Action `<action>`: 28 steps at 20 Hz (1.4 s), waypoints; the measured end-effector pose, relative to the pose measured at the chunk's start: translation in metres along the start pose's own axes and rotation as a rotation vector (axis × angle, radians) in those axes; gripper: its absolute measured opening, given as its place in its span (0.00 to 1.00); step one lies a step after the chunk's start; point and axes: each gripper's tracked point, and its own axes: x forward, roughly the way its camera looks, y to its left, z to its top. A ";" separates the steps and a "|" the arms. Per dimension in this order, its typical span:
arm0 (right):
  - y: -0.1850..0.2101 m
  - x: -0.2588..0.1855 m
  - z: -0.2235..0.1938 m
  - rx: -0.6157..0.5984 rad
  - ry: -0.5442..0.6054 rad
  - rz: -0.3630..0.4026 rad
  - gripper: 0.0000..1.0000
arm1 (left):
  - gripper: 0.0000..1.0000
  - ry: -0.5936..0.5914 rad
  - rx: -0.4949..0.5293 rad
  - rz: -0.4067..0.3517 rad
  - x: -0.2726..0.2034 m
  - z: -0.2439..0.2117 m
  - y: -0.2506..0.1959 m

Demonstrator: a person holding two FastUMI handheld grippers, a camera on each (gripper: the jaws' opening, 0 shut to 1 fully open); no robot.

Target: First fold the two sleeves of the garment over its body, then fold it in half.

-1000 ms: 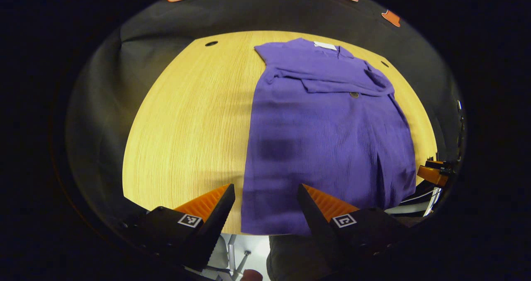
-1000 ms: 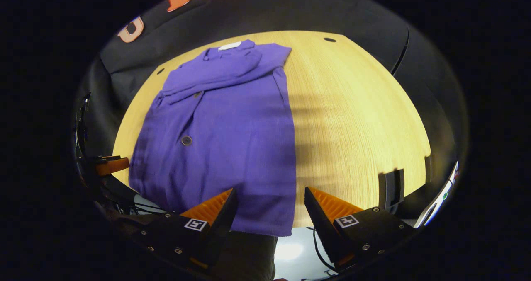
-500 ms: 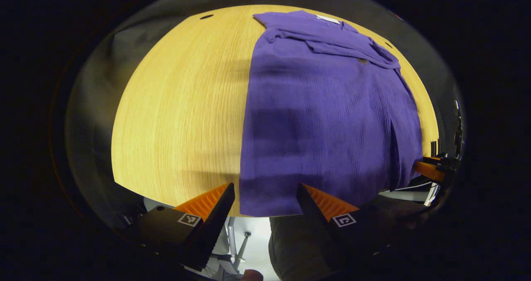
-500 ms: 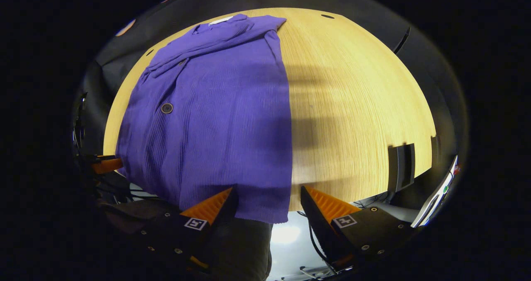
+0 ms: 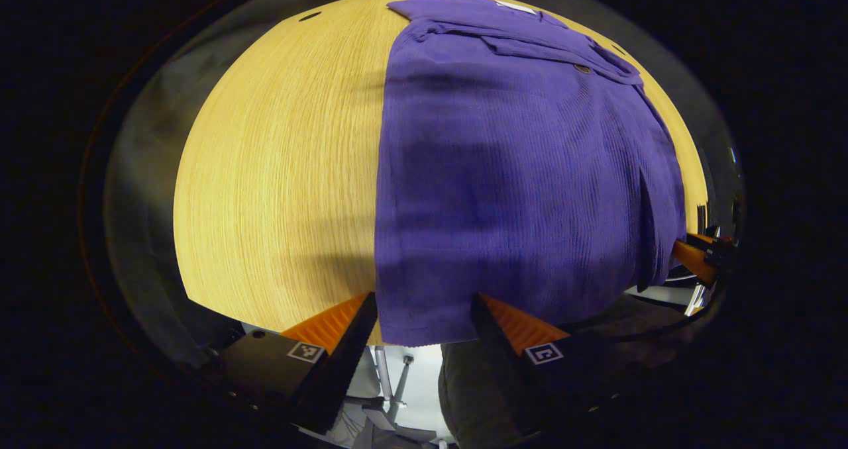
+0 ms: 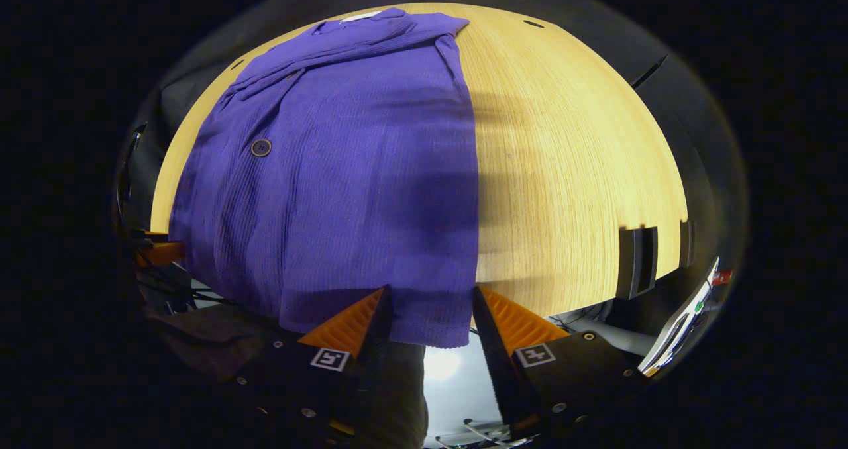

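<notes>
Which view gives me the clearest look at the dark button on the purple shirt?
The right gripper view: the button sits large and face-on on the shirt, well inside the picture. In the left gripper view the same kind of button is small and squeezed near the far upper edge of the shirt, close to the folded sleeves.

Wooden bench point(image 5: 278, 171) and booth surroundings

A dark bracket point(image 6: 635, 262) is clamping onto the bench's near edge in the right gripper view, and cables point(image 6: 483, 430) are lying on the pale floor point(image 6: 440, 366) below.

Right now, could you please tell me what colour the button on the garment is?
The round button is dark grey-brown, clearest in the right gripper view.
</notes>
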 end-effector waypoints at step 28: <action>0.058 -0.101 0.097 0.334 -0.186 0.275 0.03 | 0.04 -0.192 0.105 -0.221 -0.077 0.089 -0.018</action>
